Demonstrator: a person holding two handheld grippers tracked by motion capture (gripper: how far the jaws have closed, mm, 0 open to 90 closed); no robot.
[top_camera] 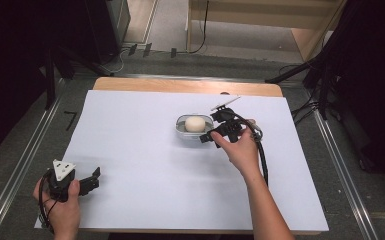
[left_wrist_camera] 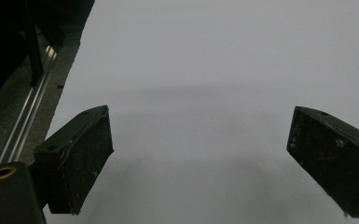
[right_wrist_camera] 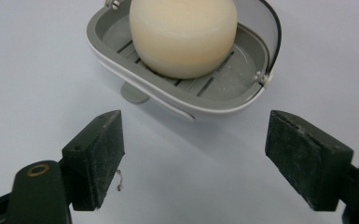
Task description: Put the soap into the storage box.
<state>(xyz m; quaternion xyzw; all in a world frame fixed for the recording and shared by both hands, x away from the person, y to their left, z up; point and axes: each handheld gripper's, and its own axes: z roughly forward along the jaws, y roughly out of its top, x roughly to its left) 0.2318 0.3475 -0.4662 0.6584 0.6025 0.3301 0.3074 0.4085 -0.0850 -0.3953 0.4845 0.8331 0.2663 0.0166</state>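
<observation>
Showing, high view: right gripper (top_camera: 211, 136) just beside the dish (top_camera: 181, 130) at table (top_camera: 145, 165) centre, jaws parted and empty, hand (top_camera: 240, 149) gripping its body, forearm slanting in from the bottom right. Soap (top_camera: 195, 123) lies in the dish. Left gripper (top_camera: 94, 179) near the table's front left corner, released, held low.

Left gripper view: jaws wide apart over bare white table (left_wrist_camera: 205, 70), holding nothing.

Right gripper view: jaws spread, nothing between them; dish (right_wrist_camera: 168, 100) just beyond the pads (right_wrist_camera: 105, 154), untouched; round cream soap (right_wrist_camera: 182, 35) sits on its slotted floor.
</observation>
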